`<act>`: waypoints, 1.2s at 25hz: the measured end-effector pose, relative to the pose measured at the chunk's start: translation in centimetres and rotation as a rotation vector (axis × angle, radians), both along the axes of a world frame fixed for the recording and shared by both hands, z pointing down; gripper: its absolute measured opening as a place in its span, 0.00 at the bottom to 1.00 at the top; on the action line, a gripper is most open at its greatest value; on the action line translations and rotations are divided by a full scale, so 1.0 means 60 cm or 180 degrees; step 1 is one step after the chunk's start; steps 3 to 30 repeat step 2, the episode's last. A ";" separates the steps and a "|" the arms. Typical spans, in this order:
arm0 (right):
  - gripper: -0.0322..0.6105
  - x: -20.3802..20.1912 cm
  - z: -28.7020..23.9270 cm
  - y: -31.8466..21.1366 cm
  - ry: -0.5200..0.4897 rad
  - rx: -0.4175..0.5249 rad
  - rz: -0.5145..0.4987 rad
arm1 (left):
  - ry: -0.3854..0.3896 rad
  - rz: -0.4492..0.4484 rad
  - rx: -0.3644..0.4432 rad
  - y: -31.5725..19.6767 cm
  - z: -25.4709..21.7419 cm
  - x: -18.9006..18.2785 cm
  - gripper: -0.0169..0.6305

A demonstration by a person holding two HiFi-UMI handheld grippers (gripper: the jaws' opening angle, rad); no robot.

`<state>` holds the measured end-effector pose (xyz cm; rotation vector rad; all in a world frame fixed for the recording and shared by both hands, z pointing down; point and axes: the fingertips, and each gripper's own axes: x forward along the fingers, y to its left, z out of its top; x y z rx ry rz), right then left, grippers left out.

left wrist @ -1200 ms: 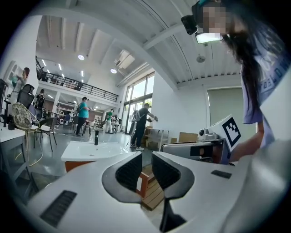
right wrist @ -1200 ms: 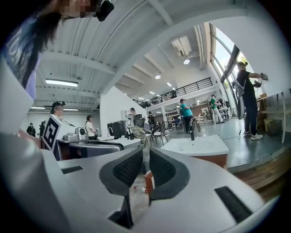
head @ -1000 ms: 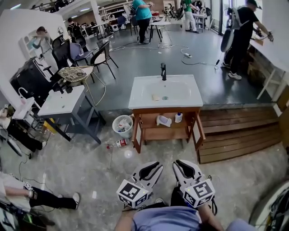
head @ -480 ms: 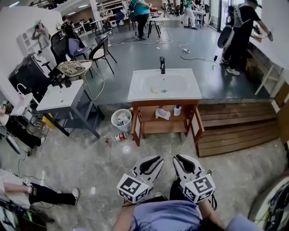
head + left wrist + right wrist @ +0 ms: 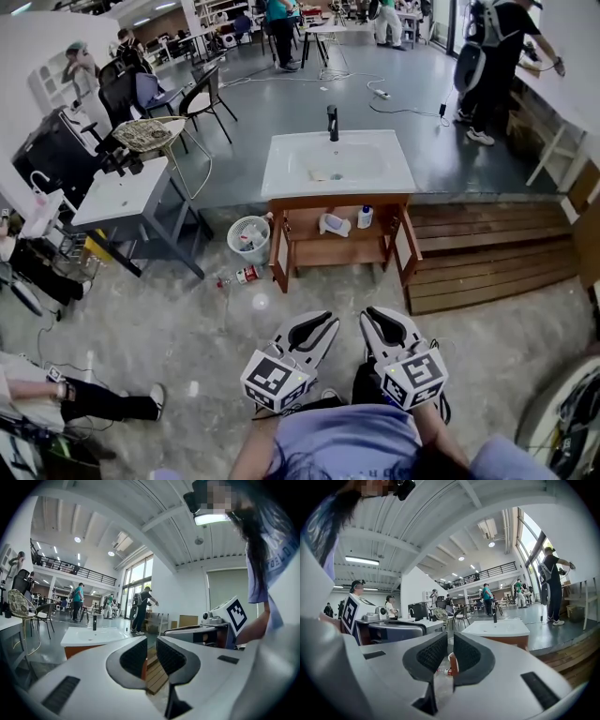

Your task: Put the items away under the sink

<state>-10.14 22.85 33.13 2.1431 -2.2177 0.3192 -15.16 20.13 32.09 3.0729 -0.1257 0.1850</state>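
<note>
The white sink [image 5: 337, 164] with a black tap stands ahead on a wooden cabinet whose two doors [image 5: 405, 251] hang open. On the shelf under it lie a white item [image 5: 334, 224] and a small white bottle [image 5: 366, 217]. Another bottle with a red label [image 5: 242, 276] lies on the floor left of the cabinet. My left gripper [image 5: 314, 333] and right gripper [image 5: 384, 328] are held low, close to my body and far from the cabinet. Each has its pads nearly together with nothing between them. The left gripper [image 5: 151, 653] faces the sink [image 5: 91, 635]; the right gripper [image 5: 450, 656] faces the sink [image 5: 497, 627] too.
A white waste basket [image 5: 249, 237] stands beside the cabinet's left door. A small white table [image 5: 122, 192] and chairs are at the left. A wooden step platform [image 5: 487, 258] runs off to the right. A seated person's legs [image 5: 94, 403] stretch over the floor at the lower left; people stand at the back.
The sink cabinet has slid slightly up and left in the head view. Both grippers stay shut, side by side, in the same low place.
</note>
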 end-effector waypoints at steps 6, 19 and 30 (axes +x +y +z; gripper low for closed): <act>0.13 0.000 0.000 -0.002 0.0026 0.0008 0.0005 | 0.0011 -0.0001 0.0028 -0.003 -0.002 -0.002 0.13; 0.13 0.000 0.000 -0.002 0.0026 0.0008 0.0005 | 0.0011 -0.0001 0.0028 -0.003 -0.002 -0.002 0.13; 0.13 0.000 0.000 -0.002 0.0026 0.0008 0.0005 | 0.0011 -0.0001 0.0028 -0.003 -0.002 -0.002 0.13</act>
